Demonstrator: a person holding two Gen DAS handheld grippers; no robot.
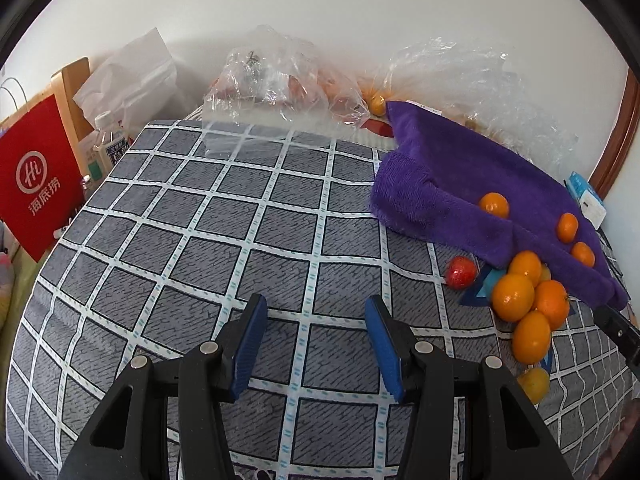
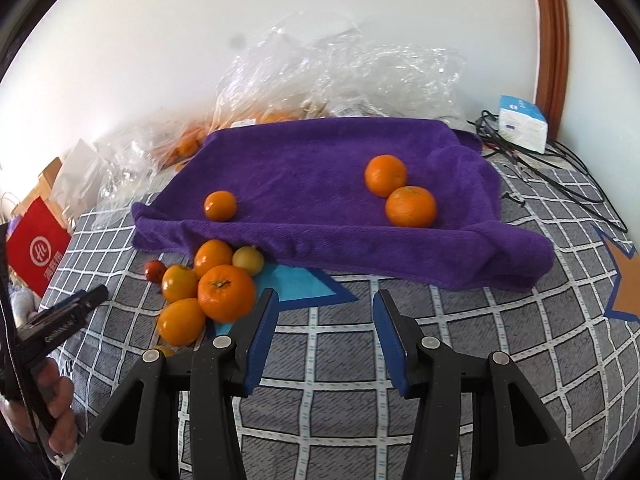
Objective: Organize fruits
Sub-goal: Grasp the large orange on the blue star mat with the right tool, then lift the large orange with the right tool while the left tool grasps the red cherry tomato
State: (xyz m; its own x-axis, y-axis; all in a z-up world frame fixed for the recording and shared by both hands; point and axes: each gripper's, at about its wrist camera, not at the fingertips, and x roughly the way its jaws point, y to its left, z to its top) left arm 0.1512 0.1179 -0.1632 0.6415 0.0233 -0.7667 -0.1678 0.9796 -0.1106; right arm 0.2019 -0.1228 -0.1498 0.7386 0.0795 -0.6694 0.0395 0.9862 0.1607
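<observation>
A purple towel (image 2: pixel 320 168) lies on the checked grey cloth, and three oranges sit on it: two touching at its right (image 2: pixel 385 176) and one at its left (image 2: pixel 220 205). A pile of oranges (image 2: pixel 226 293) with a yellowish fruit (image 2: pixel 248 260) rests against the towel's front edge, and a small red fruit (image 2: pixel 155 270) lies just left of it. My right gripper (image 2: pixel 326 300) is open over bare cloth, right of the pile. My left gripper (image 1: pixel 316 308) is open and holds nothing; the pile (image 1: pixel 513 297) and red fruit (image 1: pixel 461 272) lie to its right.
Clear plastic bags (image 1: pixel 276 80) holding more fruit stand against the wall behind the towel. A red paper bag (image 1: pixel 34 176) and bottles (image 1: pixel 106 140) stand beyond the left edge. A white and blue box (image 2: pixel 522 122) and black cables (image 2: pixel 560 176) lie at the back right.
</observation>
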